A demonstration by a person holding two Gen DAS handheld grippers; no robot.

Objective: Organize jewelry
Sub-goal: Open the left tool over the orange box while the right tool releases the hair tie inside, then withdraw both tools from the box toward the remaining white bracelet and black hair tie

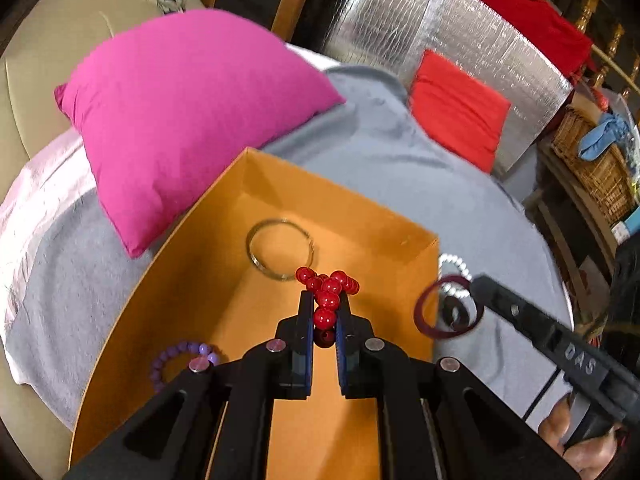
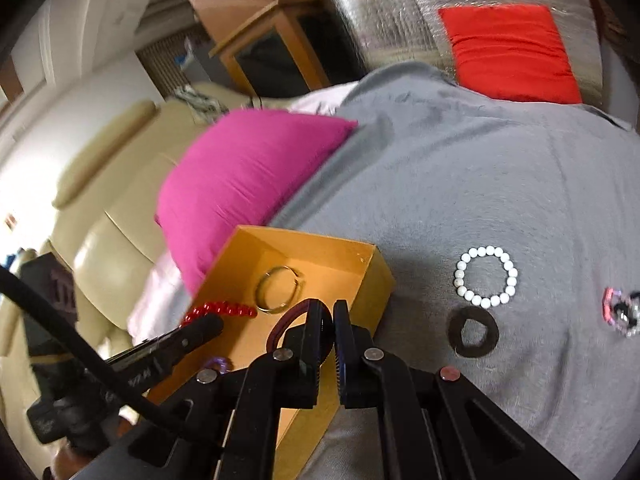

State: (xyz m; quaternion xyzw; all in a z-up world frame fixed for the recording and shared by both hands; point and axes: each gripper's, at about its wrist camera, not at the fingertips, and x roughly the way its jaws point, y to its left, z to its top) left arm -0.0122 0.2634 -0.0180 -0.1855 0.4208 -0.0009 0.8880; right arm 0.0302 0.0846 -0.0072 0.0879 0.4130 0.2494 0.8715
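An open orange box (image 1: pixel 224 216) (image 2: pixel 372 280) lies on a grey blanket. My left gripper (image 1: pixel 325 300) is shut on a red bead bracelet (image 1: pixel 328 286) (image 2: pixel 224 309) and holds it over the box. A silver bangle (image 1: pixel 280 254) (image 2: pixel 280 289) and a purple bead bracelet (image 1: pixel 180 356) lie inside the box. My right gripper (image 2: pixel 327 312) (image 1: pixel 476 284) is shut on a dark maroon ring bracelet (image 1: pixel 448 306) (image 2: pixel 286 326) at the box's right wall. A white bead bracelet (image 2: pixel 486 276), a black ring (image 2: pixel 474 332) and a pink-and-black piece (image 2: pixel 620 312) lie on the blanket to the right.
A magenta pillow (image 1: pixel 180 108) (image 2: pixel 248 180) lies behind the box. A red cushion (image 1: pixel 456 112) (image 2: pixel 508 52) leans on a silver foil panel (image 1: pixel 432 28). A beige sofa (image 2: pixel 100 216) is at the left and wicker baskets (image 1: pixel 596 164) at the right.
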